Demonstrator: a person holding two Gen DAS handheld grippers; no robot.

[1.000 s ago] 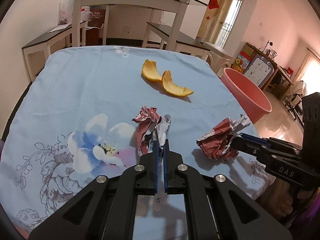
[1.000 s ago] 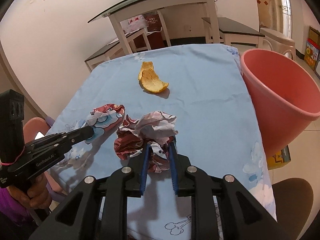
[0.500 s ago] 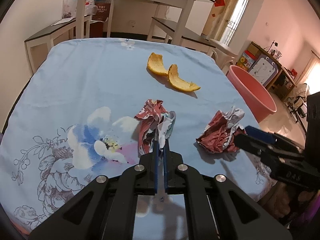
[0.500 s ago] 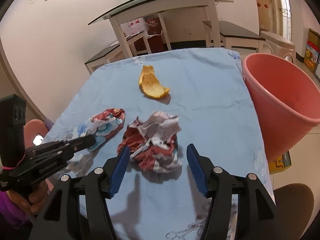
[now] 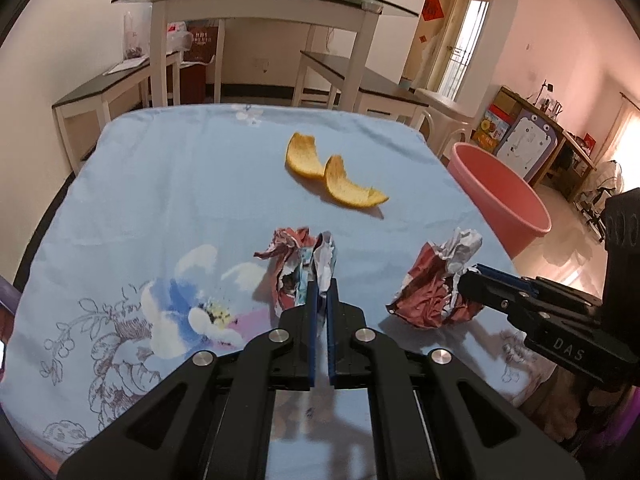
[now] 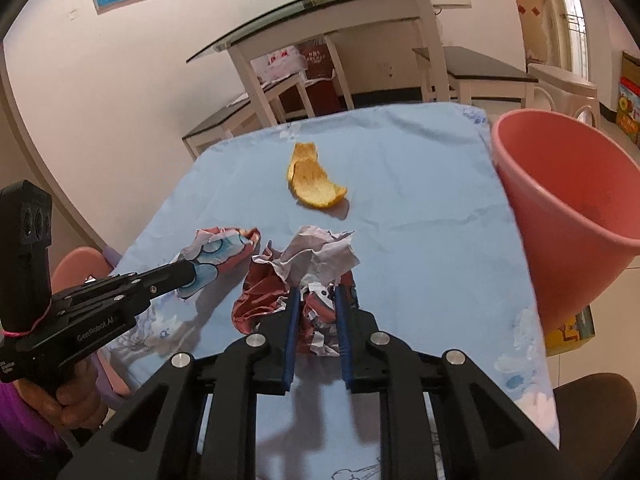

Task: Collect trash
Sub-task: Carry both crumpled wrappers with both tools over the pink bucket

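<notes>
desk (image 5: 168, 184): covered by a pale blue flowered cloth, it carries all the trash; keep both lifts straight up so the cloth is not dragged along
pink bin (image 6: 568, 216): stands off the desk's edge at about 3 o'clock in the right wrist view, mouth open and upward; judged the drop point, so carry each wad clear over its rim before letting go
orange peel (image 5: 332, 172): two curved pieces lying touching, toward 12 o'clock from the wads and well apart from both tools; untouched, best left for a later pass
right paper wad (image 6: 304, 280): red and white crumpled paper near the front edge, beside the other wad; bulky and springy, so it wants a bite on its thick middle, not on a loose flap
left paper wad (image 5: 300, 268): smaller crumple with a floral print, at about 9 o'clock of the right one
right gripper (image 6: 316, 300): fingers closing, the wad between them and its paper bulging around the blue pads; let the squeeze finish before raising
left gripper (image 5: 320, 292): fingers pressed nearly together, pinching a thin fold of its wad; the hold looks slight, so lift slowly and watch for slipping
</notes>
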